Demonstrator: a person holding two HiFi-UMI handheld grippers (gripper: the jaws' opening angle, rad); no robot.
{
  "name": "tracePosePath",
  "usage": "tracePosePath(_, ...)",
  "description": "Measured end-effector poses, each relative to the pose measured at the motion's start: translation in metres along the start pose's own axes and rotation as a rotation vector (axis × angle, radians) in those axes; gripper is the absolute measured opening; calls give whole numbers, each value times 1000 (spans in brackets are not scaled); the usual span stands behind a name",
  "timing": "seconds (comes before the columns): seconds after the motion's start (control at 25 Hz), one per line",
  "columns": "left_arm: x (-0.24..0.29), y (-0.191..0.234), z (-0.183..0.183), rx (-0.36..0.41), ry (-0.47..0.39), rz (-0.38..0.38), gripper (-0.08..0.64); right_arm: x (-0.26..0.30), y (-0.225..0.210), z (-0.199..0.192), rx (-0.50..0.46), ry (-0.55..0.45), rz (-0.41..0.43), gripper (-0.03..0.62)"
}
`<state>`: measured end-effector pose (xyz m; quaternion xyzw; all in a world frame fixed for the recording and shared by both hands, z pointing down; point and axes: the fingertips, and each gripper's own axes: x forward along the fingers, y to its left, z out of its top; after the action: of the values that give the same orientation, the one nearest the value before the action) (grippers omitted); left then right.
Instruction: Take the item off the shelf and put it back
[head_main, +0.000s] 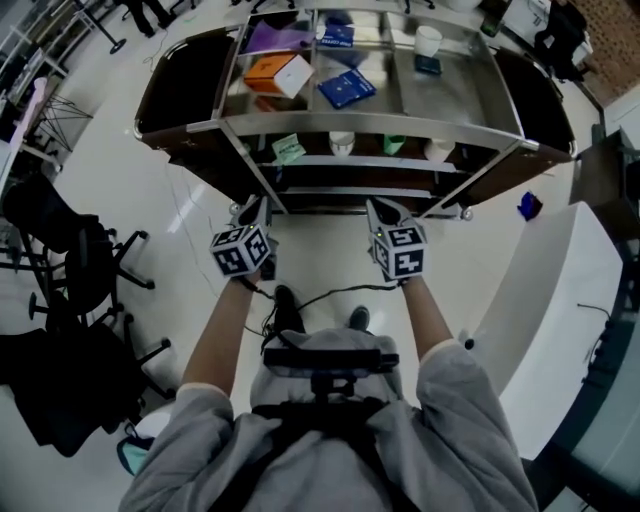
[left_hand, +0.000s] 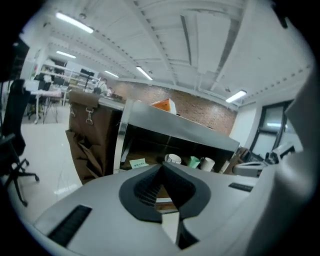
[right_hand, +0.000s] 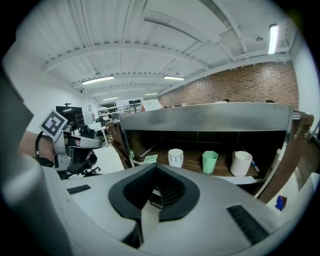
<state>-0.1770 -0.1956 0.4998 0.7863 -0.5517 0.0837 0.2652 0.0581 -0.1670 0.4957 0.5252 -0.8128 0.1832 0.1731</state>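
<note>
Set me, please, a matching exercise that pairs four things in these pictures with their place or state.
Things:
1 orange box
2 green cup
3 mug
4 left gripper

Place or state:
a lower shelf, just left of the mug
b shut, nothing held
c top shelf, left section
d lower shelf, right end

Pairs: 1c; 2a; 3d; 4b
</note>
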Motion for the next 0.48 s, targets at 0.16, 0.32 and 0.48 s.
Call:
tracePosePath(0.16, -13, -15, 10, 204, 4, 31, 8, -21, -5, -8, 13, -4, -23, 9)
tracePosePath(0.32, -21, -25, 17, 320, 1, 30, 8, -41, -15, -14, 53, -24, -39, 9)
tracePosePath(0.48, -31, -22, 16, 302, 7, 41, 8, -59, -26, -14, 74, -43, -57, 9)
